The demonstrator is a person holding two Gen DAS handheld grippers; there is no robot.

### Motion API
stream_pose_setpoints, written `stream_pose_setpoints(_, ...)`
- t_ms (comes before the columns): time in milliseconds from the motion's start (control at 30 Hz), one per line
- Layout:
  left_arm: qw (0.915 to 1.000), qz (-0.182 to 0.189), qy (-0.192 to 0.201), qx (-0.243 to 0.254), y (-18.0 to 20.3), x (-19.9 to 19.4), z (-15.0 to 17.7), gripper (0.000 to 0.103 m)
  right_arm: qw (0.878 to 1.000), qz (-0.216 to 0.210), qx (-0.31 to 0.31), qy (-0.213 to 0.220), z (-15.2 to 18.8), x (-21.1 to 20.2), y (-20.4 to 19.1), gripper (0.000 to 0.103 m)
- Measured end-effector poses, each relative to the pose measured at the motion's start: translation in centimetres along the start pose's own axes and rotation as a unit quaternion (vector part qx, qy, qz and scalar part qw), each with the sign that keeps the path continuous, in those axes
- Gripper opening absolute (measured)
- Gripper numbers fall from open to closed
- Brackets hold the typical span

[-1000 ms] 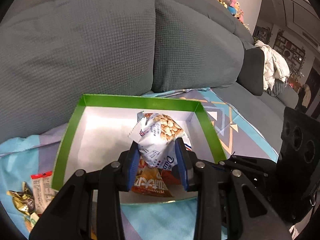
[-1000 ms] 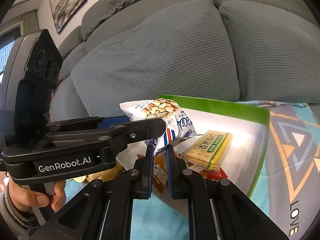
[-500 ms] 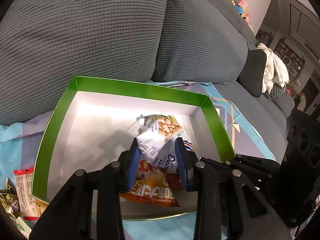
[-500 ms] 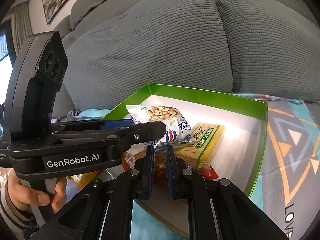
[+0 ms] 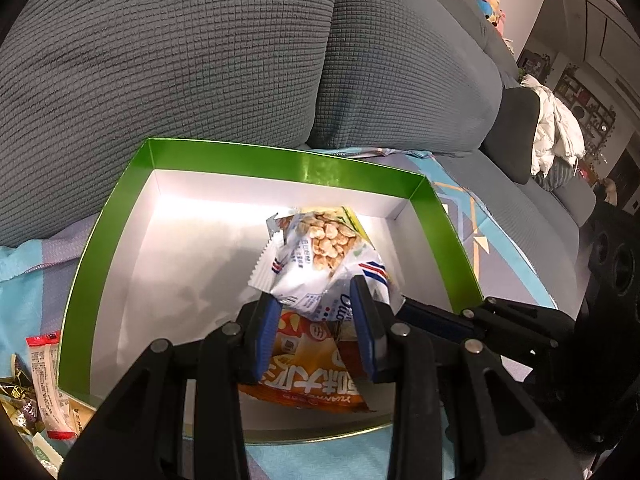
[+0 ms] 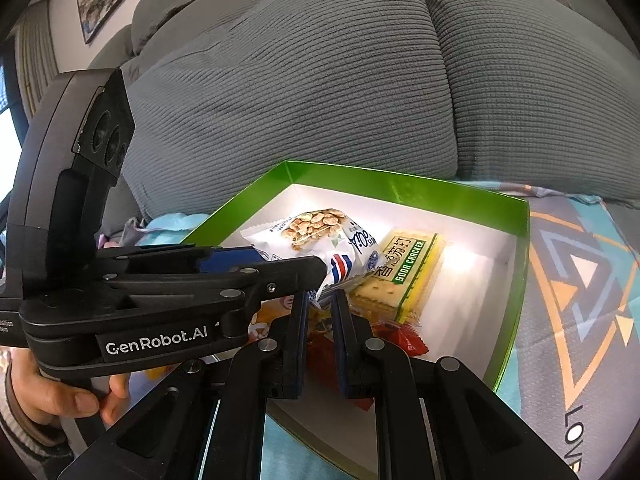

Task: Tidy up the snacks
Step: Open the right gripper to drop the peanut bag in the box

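A green box point(image 5: 224, 154) with a white inside sits on the sofa. My left gripper point(image 5: 316, 308) is shut on a white nut packet point(image 5: 316, 256) and holds it low over the box, above an orange snack bag point(image 5: 308, 384). In the right wrist view the same packet point(image 6: 320, 232) is pinched by the left gripper point(image 6: 280, 268) from the left. My right gripper point(image 6: 320, 300) is nearly closed with nothing clearly between its pads, just below the packet's corner. A green soda cracker pack point(image 6: 400, 272) and a red wrapper point(image 6: 408, 340) lie in the box point(image 6: 400, 188).
Grey sofa cushions point(image 5: 200, 60) rise right behind the box. A patterned blue cloth point(image 6: 580, 280) covers the seat. Loose snacks, including a red-and-white stick pack point(image 5: 46, 384), lie at the left outside the box. The right gripper's body point(image 5: 600, 320) sits at the box's right corner.
My left gripper has lowered the nut packet toward the box floor and moved forward over the box. The right gripper has stayed close beside it, still nearly closed.
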State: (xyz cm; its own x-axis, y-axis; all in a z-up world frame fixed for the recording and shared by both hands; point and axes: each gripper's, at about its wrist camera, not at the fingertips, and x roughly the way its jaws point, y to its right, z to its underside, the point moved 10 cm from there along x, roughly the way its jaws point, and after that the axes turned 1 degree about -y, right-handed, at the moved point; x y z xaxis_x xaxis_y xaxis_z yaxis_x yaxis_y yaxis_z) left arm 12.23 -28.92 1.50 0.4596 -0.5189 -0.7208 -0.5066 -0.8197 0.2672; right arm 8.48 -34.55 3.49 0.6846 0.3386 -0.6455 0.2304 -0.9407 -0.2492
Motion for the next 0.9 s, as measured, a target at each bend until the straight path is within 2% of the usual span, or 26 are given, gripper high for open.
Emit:
stream_pose_setpoints(267, 0.9999, -0.012, 0.004, -0.004, -0.4, -0.3, -0.1, 0.036, 1.000, 0.006, 0.005, 0.011, -0.3, -0.5, 0.2, 0.014)
stream_pose_setpoints(333, 0.9999, -0.015, 0.007, -0.004, -0.4, -0.5, -0.1, 0.040, 1.000, 0.012, 0.005, 0.011, -0.2, -0.6, 0.3, 0.014)
stream_pose_setpoints(400, 0.9997, -0.018, 0.013, -0.006, -0.5, -0.8, -0.2, 0.050, 1.000, 0.019, 0.000, 0.011, -0.2, -0.8, 0.2, 0.014)
stream_pose_setpoints(567, 0.9993, -0.027, 0.027, -0.002, -0.7, -1.8, -0.4, 0.054, 0.997, 0.068, -0.025, 0.023, -0.6, -1.8, 0.0, 0.014)
stream_pose_setpoints(667, 0.9986, -0.035, 0.040, 0.000, -0.8, -2.8, -0.4, 0.063, 0.993, 0.105, -0.041, 0.033, -0.8, -2.8, -0.2, 0.017)
stream_pose_setpoints(767, 0.9977, -0.040, 0.054, 0.000, -1.0, -4.0, -0.2, 0.064, 0.990, 0.125, -0.056, 0.045, -1.1, -3.7, -0.7, 0.029)
stream_pose_setpoints(833, 0.9972, -0.044, 0.061, -0.001, -1.3, -4.7, 0.0, 0.066, 0.988, 0.132, -0.064, 0.054, -1.2, -4.3, -1.1, 0.050)
stream_pose_setpoints(900, 0.9964, -0.051, 0.067, -0.001, -1.5, -5.4, 0.3, 0.071, 0.985, 0.141, -0.076, 0.066, -1.5, -4.9, -1.5, 0.061)
